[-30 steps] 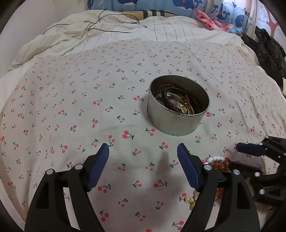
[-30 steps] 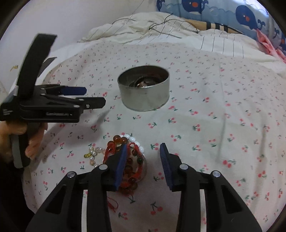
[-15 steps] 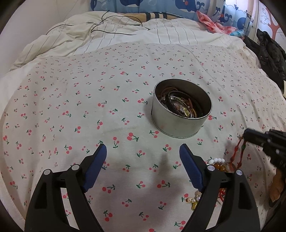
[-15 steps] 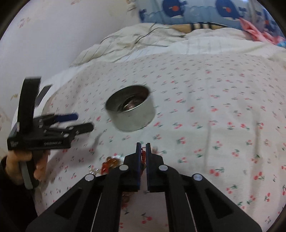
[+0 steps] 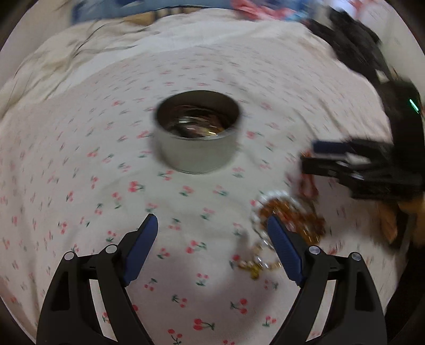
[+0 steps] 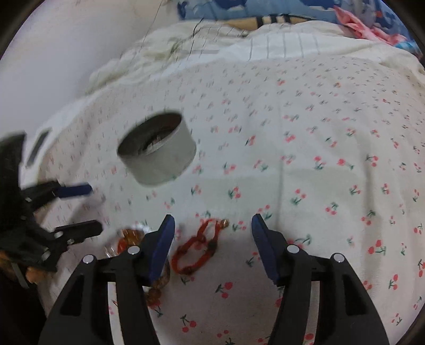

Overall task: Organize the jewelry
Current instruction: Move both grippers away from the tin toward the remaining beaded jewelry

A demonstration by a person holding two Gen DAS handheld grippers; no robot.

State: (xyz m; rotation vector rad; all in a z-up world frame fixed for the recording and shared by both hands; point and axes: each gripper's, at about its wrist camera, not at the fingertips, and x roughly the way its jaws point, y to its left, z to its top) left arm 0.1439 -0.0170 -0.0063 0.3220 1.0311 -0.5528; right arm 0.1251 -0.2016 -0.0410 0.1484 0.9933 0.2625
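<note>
A round metal tin (image 5: 198, 132) holding several bracelets stands on the cherry-print sheet; it also shows in the right wrist view (image 6: 158, 152). A red cord bracelet (image 6: 198, 246) lies on the sheet between my right gripper's (image 6: 212, 248) open fingers, near the left one. A pile of amber and white bead bracelets (image 5: 288, 215) lies by the right finger of my open, empty left gripper (image 5: 212, 249). The right gripper (image 5: 329, 156) appears at the right of the left wrist view, above the pile. The left gripper (image 6: 79, 209) shows at the left of the right wrist view.
A small gold and pearl piece (image 5: 255, 264) lies in front of the bead pile. A crumpled white duvet (image 6: 212, 53) and blue whale-print pillows (image 6: 265, 10) lie at the far end of the bed. Dark clothing (image 5: 358, 53) lies at the far right.
My right gripper was shut on the red cord bracelet and lifted; now it is open and the bracelet lies on the sheet. The left gripper shifted toward the bead pile.
</note>
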